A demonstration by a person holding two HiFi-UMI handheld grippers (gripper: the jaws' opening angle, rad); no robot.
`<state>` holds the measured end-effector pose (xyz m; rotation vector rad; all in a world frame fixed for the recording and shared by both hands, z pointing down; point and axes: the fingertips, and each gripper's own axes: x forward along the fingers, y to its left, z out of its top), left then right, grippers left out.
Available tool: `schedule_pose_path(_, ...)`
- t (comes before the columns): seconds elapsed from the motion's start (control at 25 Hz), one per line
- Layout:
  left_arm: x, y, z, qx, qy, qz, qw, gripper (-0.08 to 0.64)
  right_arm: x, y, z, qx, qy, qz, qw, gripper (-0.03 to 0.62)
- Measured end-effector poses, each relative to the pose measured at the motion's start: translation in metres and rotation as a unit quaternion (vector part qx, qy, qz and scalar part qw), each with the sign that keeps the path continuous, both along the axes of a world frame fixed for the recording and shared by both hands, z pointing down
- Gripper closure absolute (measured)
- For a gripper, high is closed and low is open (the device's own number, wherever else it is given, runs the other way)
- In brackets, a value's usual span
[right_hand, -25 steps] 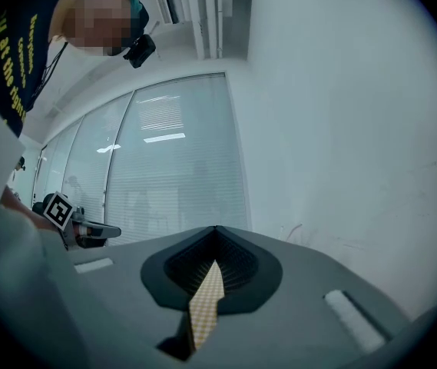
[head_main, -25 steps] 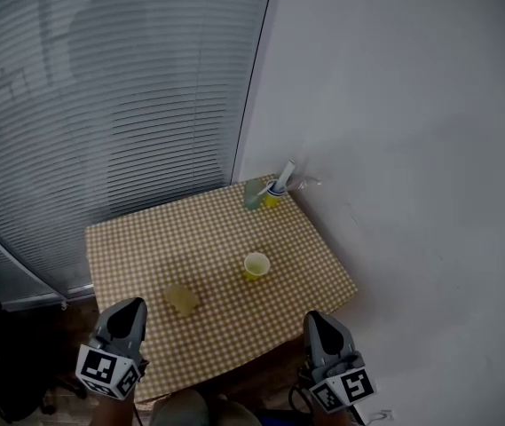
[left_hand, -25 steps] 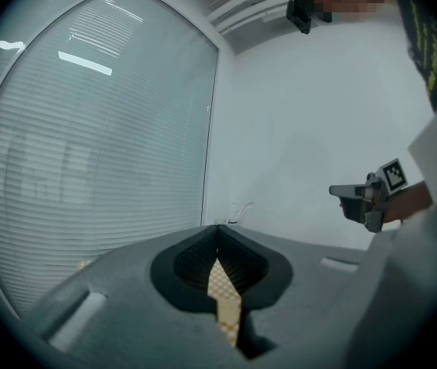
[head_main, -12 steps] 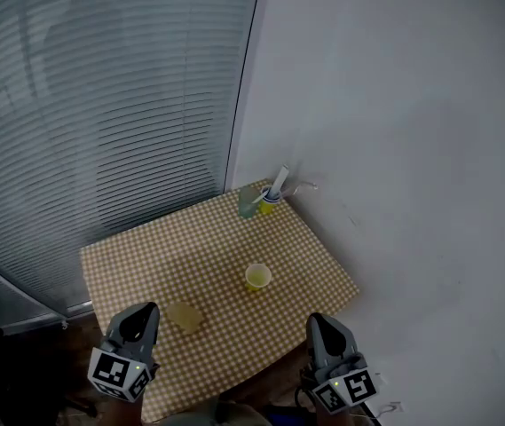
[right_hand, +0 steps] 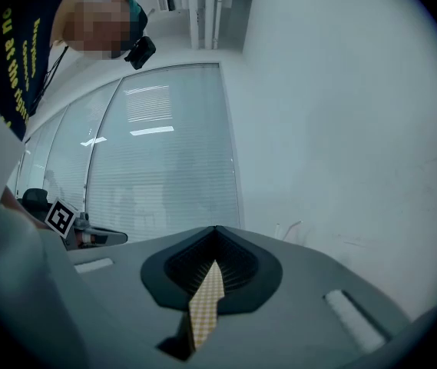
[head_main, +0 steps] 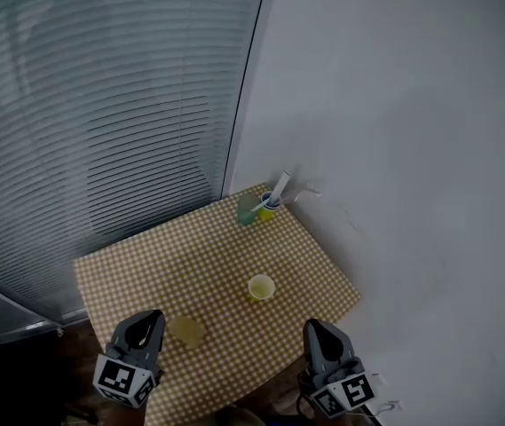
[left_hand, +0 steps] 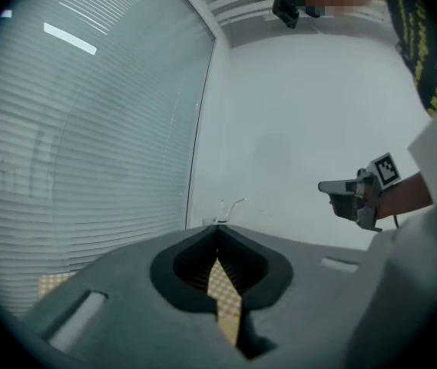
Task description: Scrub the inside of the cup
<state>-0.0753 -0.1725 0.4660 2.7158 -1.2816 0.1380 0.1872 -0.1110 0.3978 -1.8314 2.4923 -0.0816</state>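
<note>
Well, left tool [head_main: 148,319]: clenched, jaws pressed together with nothing between them; it sits at the near left edge of the tabletop, pointing across it.
Right tool [head_main: 315,327]: likewise clenched and empty, at the near right edge, well apart from the left tool.
Hands: in the left gripper view a hand [left_hand: 399,197] holds the right tool out level in front of the wall.
Pad [head_main: 186,331]: pale yellow and flat, lying on the tabletop just beside the left tool's tip; too blurred to say more.
Cup [head_main: 261,287]: small and yellow, upright with its mouth open, standing alone near the middle of the tabletop, between the two tools and farther in, touched by neither.
Tabletop [head_main: 145,260]: brown-and-white checked.
Far corner: a green glass [head_main: 248,209] and, touching it or just beside it, a yellow holder [head_main: 270,207] with a white stick [head_main: 280,185] leaning out of it.
Surroundings: closed blinds [head_main: 101,114] on the left, a plain white wall [head_main: 394,131] on the right.
</note>
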Motion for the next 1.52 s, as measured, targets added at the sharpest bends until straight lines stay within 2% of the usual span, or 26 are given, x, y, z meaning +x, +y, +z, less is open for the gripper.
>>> schedule_pose_path(0.12, -0.002, 0.002, 0.0, -0.008, 0.001, 0.005, 1.0, 0.558, -0.011, -0.005, -0.001, -0.004, 0.003, -0.008, 1.0, 0.586)
schedule_pose_path(0.28, -0.002, -0.001, 0.0, 0.004, 0.003, 0.012, 0.9999, 0.558, -0.024, -0.01, 0.007, -0.004, 0.002, -0.021, 1.0, 0.586)
schedule_pose_path(0.6, -0.005, -0.004, 0.009, -0.007, 0.001, -0.023, 0.9997, 0.558, -0.022, -0.021, 0.018, -0.021, 0.0, -0.062, 0.998, 0.586)
schedule_pose_path(0.96, 0.001, -0.002, 0.018, -0.001, -0.008, -0.023, 0.9997, 0.558, -0.008, -0.033, 0.024, -0.015, -0.013, -0.06, 0.998, 0.586)
schedule_pose_path(1.2, 0.013, -0.005, 0.011, 0.014, -0.021, 0.001, 0.9997, 0.558, -0.012, -0.047, 0.035, -0.021, -0.005, -0.068, 0.997, 0.586)
schedule_pose_path(1.52, 0.02, -0.014, 0.029, 0.0, -0.013, 0.007, 0.9999, 0.558, -0.005, -0.065, 0.048, -0.028, 0.005, -0.059, 0.998, 0.586)
